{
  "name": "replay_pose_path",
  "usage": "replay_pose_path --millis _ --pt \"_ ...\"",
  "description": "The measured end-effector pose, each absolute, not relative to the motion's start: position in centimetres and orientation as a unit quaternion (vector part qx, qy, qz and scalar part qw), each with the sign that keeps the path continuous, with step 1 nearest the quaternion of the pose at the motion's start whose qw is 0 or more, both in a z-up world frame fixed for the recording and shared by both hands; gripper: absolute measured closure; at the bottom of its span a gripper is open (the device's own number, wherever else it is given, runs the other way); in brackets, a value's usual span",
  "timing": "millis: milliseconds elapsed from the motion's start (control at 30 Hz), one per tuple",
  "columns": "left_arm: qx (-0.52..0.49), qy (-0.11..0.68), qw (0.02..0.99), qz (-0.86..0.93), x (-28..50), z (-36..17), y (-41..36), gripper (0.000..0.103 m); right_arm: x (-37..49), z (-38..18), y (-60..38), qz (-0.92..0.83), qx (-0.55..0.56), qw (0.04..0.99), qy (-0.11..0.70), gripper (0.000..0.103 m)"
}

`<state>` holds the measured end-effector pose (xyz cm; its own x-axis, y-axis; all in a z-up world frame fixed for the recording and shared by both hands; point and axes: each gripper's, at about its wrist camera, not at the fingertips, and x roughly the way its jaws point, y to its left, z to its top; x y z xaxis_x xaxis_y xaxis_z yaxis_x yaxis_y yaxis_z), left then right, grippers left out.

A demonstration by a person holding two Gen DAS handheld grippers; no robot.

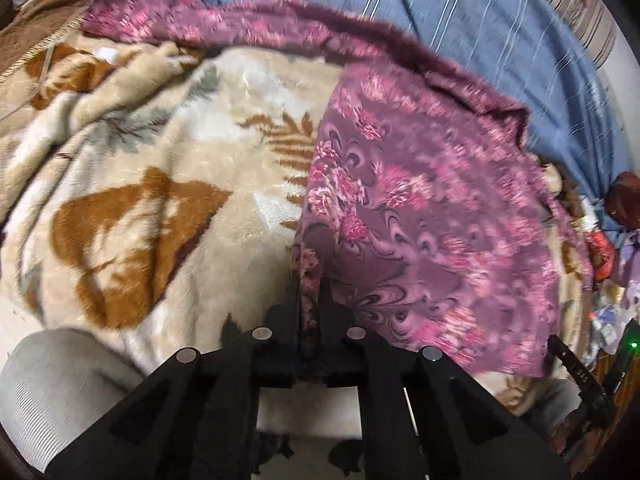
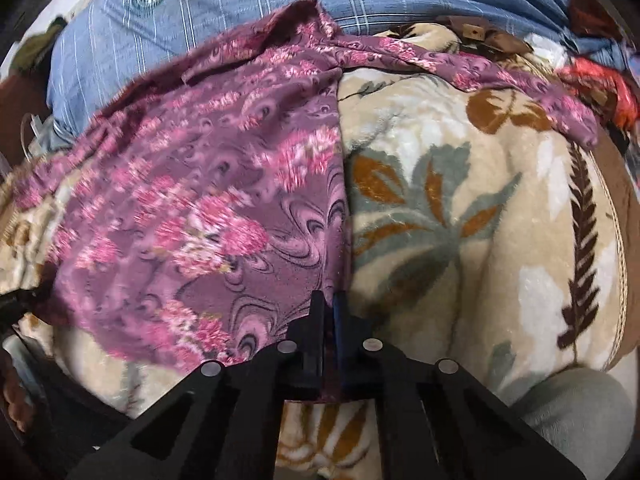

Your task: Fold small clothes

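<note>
Leaf-print blanket (image 1: 168, 168) on a bed. Purple floral garment (image 1: 420, 208) lies spread ahead, between both tools: left hand-held gripper (image 1: 310, 280) clamps its left corner, right hand-held gripper (image 2: 329, 300) its right edge.

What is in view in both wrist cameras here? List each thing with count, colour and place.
floral cloth: one, purple with pink flowers, spread on the blanket, both near corners pinched.
blanket: one, cream plush with brown and grey leaves, under the cloth.
striped fabric: one, blue with pale stripes, beyond the cloth's far edge.
clutter: several small items, red and mixed colours, at the right edge of the left view; too blurred to name.
left claw: one, black, shut on the cloth's edge.
right claw: one, black, shut on the cloth's edge.
</note>
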<state>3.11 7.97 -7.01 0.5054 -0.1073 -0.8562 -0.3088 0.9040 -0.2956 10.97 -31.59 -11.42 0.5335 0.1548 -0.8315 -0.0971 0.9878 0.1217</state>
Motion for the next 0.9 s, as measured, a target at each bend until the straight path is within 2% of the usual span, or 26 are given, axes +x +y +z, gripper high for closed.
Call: replay_pose_path --millis 167,300,500,533,600,633,667,700,733,767,900 --pt "-0.183 0.499 0.845 0.061 0.7 -3.5 8.0 0.099 8.9 -7.6 -33.4 0.091 0.043 0.881 0.461 0.101" --pt "-0.158 0.521 0.836 0.071 -0.9 -3.6 8.1 0.099 7.0 -5.8 -34.1 0.103 0.032 0.875 0.473 0.101" --pt "-0.138 0.554 0.818 0.074 0.2 -8.2 6.6 0.096 7.8 -9.0 -32.5 0.084 0.007 0.848 0.524 0.099" --pt "-0.125 0.560 0.815 0.080 0.4 -8.6 6.1 0.092 8.1 -10.2 -31.9 0.081 0.010 0.843 0.532 0.094" --pt "-0.095 0.559 0.819 0.089 0.1 -7.9 5.5 0.086 9.5 -11.3 -31.7 0.075 0.021 0.833 0.547 0.092" --pt "-0.087 0.539 0.834 0.086 -0.5 -6.6 5.4 0.075 9.7 -10.9 -32.0 0.077 0.035 0.832 0.548 0.089" --pt "-0.087 0.520 0.846 0.082 -0.9 -5.7 5.2 0.065 9.8 -9.8 -32.6 0.082 0.053 0.840 0.534 0.078" --pt "-0.088 0.500 0.858 0.077 -1.3 -4.6 5.1 0.043 9.8 -8.5 -33.1 0.083 0.063 0.850 0.517 0.068" --pt "-0.087 0.469 0.876 0.068 -1.9 -2.8 4.7 0.033 9.9 -6.8 -33.9 0.080 0.071 0.862 0.495 0.042" --pt "-0.086 0.452 0.886 0.063 -2.2 -1.7 4.1 0.032 9.7 -5.6 -34.6 0.076 0.078 0.872 0.476 0.022" --pt "-0.075 0.431 0.899 0.021 0.0 2.1 0.6 0.029 9.3 -0.5 -37.5 0.075 0.109 0.919 0.371 0.013"
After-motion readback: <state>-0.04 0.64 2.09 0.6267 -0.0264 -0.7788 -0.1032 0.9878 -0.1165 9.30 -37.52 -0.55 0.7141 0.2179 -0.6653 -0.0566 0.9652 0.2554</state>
